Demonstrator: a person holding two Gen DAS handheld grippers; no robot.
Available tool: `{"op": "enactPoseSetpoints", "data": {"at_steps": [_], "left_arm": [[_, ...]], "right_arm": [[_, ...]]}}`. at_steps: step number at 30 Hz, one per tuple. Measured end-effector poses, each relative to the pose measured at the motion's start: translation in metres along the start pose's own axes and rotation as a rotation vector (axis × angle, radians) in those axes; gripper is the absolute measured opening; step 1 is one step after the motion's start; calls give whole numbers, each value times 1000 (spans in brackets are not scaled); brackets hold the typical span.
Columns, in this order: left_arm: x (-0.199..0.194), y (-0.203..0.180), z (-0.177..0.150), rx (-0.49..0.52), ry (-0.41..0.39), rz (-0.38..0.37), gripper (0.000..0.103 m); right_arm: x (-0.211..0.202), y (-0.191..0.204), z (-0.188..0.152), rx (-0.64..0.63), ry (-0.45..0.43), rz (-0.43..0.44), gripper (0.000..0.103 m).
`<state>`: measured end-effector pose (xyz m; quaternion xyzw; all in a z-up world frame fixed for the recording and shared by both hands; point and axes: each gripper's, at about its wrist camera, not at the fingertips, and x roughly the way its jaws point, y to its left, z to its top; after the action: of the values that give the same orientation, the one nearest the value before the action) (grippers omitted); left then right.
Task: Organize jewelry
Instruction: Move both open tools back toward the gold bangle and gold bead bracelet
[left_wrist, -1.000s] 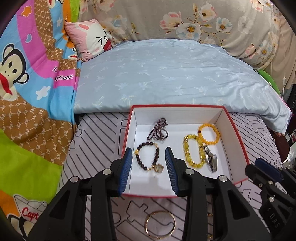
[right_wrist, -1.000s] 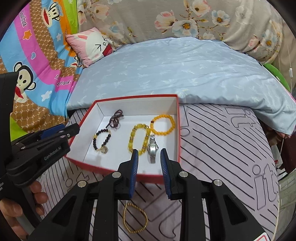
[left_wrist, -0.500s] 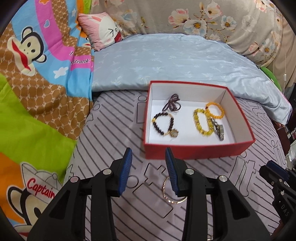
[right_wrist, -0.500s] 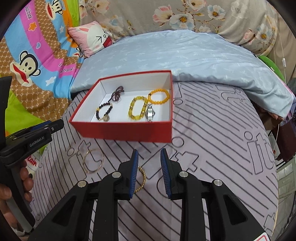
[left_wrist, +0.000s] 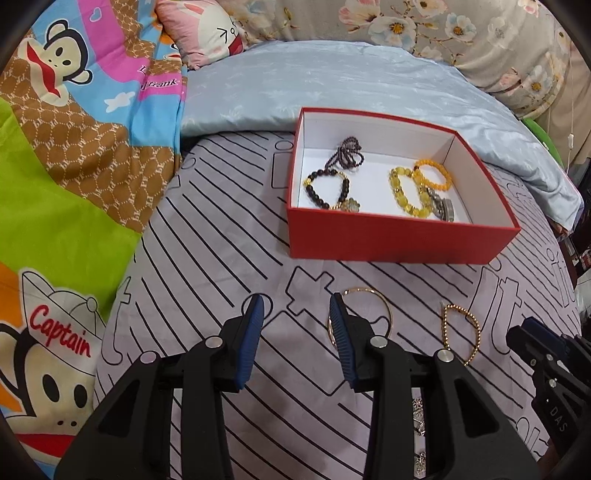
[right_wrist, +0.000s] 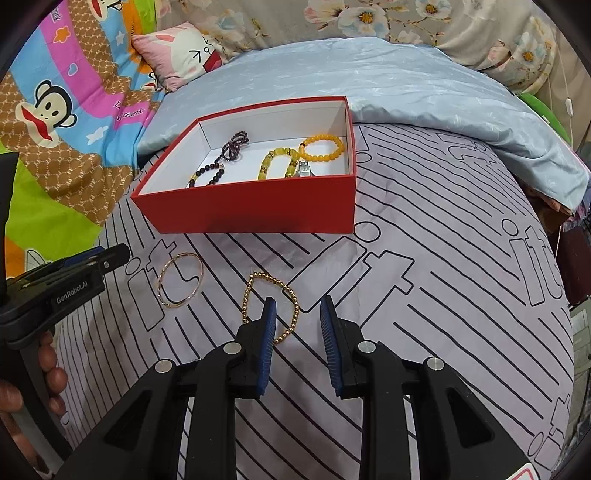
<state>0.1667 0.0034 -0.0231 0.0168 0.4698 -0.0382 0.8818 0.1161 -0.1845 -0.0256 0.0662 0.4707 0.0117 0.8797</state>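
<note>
A red box (left_wrist: 388, 240) (right_wrist: 258, 206) sits on the striped sheet, holding a dark bead bracelet (left_wrist: 327, 188), a purple cord (left_wrist: 347, 153), a yellow bead bracelet (left_wrist: 406, 192), an orange one (left_wrist: 434, 173) and a watch (left_wrist: 445, 210). In front of the box lie a thin gold bangle (left_wrist: 386, 308) (right_wrist: 201, 275) and a gold bead bracelet (left_wrist: 476, 328) (right_wrist: 275, 277). My left gripper (left_wrist: 296, 306) (right_wrist: 74, 280) is open over bare sheet, with the bangle just behind its right finger. My right gripper (right_wrist: 298, 310) (left_wrist: 546, 354) is open, its left finger overlapping the bead bracelet.
A pale blue quilt (left_wrist: 332, 85) lies behind the box and a cartoon blanket (left_wrist: 74, 166) covers the left. A pink pillow (right_wrist: 181, 51) rests at the back. Small silvery pieces (left_wrist: 419, 406) lie beside my left gripper. A hand (right_wrist: 48, 369) holds the left gripper.
Both grippers have drawn back from over the box and come down toward the sheet. The box now lies farther off, and the bangle and gold bead bracelet sit at the fingertips.
</note>
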Motion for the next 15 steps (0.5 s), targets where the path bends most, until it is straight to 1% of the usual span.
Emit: {"op": "enactPoseSetpoints", "data": {"at_steps": [13, 15], "left_arm": [[20, 4, -10, -8, 46, 0, 35], [22, 3, -10, -6, 49, -1, 35]], "right_arm": [[37, 6, -4, -18, 66, -18, 25], [41, 5, -6, -17, 73, -21, 23]]}}
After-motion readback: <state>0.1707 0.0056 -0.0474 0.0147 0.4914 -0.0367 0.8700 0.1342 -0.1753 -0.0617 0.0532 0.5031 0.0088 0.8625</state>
